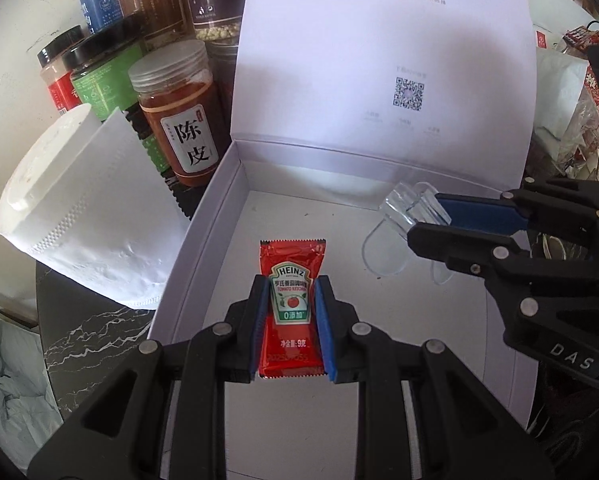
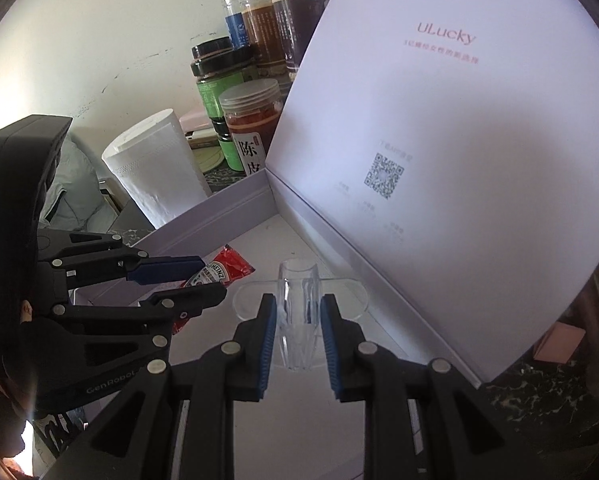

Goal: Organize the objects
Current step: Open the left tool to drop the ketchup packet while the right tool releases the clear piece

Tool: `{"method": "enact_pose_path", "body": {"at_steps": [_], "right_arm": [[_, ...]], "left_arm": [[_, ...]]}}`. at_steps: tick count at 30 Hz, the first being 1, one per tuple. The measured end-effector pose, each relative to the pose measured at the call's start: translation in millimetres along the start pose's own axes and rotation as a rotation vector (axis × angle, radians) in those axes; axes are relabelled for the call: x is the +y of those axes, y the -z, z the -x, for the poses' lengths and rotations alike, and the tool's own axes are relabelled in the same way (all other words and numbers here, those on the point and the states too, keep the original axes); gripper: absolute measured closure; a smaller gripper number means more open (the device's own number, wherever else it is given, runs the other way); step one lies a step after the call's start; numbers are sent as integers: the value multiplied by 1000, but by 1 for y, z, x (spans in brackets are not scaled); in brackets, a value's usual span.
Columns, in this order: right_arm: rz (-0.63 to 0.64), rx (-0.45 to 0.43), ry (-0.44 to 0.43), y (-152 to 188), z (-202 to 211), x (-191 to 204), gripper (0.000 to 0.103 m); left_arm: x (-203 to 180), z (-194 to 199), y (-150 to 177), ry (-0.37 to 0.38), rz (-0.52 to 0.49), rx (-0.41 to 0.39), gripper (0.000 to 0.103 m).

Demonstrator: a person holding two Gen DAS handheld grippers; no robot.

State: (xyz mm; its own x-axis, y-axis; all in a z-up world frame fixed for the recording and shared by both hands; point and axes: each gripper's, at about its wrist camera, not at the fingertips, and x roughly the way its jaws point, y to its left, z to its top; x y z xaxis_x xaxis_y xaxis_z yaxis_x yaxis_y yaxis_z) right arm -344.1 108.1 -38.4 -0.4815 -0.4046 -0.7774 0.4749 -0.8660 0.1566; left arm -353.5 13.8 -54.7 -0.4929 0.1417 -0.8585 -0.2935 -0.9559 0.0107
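Observation:
A red Heinz ketchup sachet (image 1: 291, 304) lies flat on the floor of an open white box (image 1: 459, 336). My left gripper (image 1: 291, 292) has its blue pads at both sides of the sachet, touching its edges. A clear plastic holder (image 2: 299, 312), a tube on a flat base, is in the box to the right. My right gripper (image 2: 298, 312) has its pads beside the tube with small gaps. In the left wrist view the right gripper (image 1: 427, 216) reaches the holder (image 1: 399, 216) from the right. The sachet (image 2: 215, 276) shows behind the left gripper (image 2: 215, 278).
The box lid (image 1: 379, 52) stands upright at the back. A white paper roll (image 1: 87, 208) lies left of the box. Several jars (image 1: 179, 108) stand behind it. Crinkled packets (image 1: 579, 120) lie at the right. The table (image 1: 83, 340) is dark marble.

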Motion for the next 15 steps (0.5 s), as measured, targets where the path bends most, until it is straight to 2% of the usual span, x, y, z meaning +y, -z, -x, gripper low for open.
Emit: {"method": "enact_pose_path", "body": {"at_steps": [7, 11, 15], "right_arm": [[-10, 30, 28, 2, -11, -2, 81], [-20, 43, 51, 1, -14, -1, 81], [-22, 28, 86, -1, -6, -1, 75]], "left_arm": [[4, -7, 4, 15, 17, 17, 81], [6, -6, 6, 16, 26, -1, 81], [7, -2, 6, 0, 37, -18, 75]]}}
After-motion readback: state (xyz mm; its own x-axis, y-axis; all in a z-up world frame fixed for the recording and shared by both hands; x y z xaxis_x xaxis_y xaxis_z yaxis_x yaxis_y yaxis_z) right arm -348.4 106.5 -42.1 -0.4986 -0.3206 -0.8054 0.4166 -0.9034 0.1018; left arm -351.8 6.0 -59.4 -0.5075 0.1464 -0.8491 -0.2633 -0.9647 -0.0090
